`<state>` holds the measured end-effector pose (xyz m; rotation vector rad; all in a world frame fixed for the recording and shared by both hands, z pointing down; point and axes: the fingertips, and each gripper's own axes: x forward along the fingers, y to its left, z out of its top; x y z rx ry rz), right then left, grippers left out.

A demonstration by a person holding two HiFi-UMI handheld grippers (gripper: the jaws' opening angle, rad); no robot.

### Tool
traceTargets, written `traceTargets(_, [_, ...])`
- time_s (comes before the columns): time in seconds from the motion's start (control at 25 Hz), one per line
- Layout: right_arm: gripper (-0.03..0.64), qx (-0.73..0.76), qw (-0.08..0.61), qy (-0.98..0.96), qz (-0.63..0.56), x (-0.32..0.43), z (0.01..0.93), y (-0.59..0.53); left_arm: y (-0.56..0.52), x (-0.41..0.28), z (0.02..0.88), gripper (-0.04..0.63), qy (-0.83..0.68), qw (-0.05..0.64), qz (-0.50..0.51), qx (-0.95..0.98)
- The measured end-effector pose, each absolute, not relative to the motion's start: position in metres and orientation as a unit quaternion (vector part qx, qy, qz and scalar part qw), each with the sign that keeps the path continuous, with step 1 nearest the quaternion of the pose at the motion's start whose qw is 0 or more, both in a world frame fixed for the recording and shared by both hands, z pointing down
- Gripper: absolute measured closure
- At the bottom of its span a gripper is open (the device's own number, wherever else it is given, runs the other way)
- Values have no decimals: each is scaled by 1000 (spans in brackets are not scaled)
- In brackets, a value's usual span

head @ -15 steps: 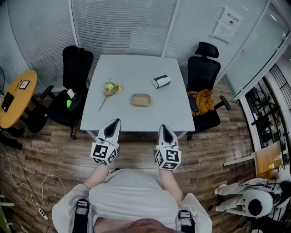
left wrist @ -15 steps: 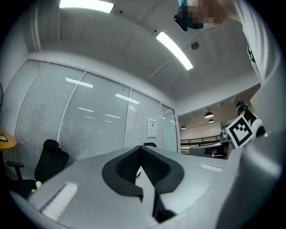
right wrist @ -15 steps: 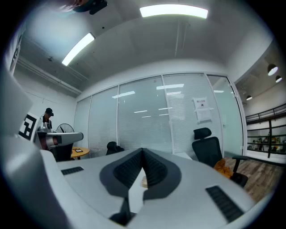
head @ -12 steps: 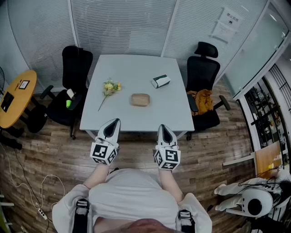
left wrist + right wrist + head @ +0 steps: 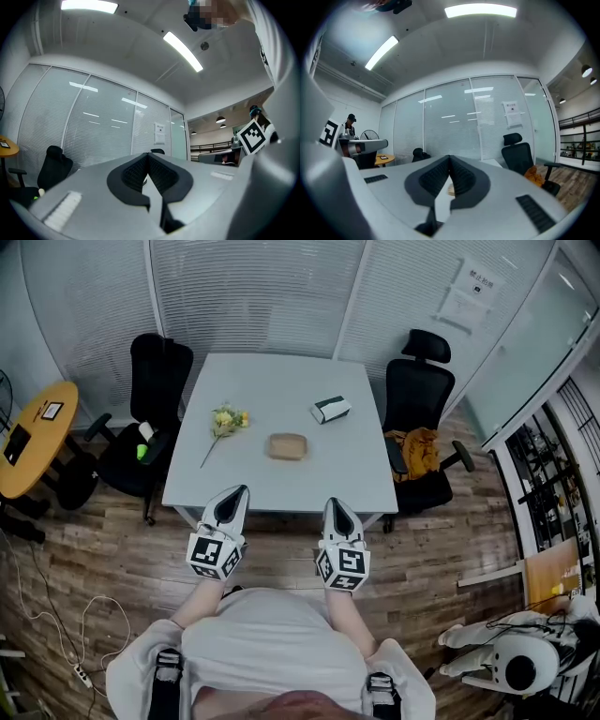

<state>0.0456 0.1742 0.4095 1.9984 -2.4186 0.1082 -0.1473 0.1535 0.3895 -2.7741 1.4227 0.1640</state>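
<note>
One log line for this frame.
left gripper: shut, empty | right gripper: shut, empty | both pointed at table | on table: flower, brown tray, box

You have two grippers before you: the left gripper (image 5: pixel 237 491) and the right gripper (image 5: pixel 332 502). There is one white table (image 5: pixel 281 479) with three things on it: one flower (image 5: pixel 225 421), one brown dish (image 5: pixel 288 445) and one box (image 5: pixel 332 409). Count two black chairs, the left chair (image 5: pixel 155 371) and the right chair (image 5: pixel 419 385), and one round wooden table (image 5: pixel 37 442).
</note>
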Motion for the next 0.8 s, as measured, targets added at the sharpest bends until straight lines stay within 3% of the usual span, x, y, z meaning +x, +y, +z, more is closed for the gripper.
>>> traceTargets(0.8, [608,615,23,-788,15,105,422,156,143,-89,416,595,481,4,29,-876])
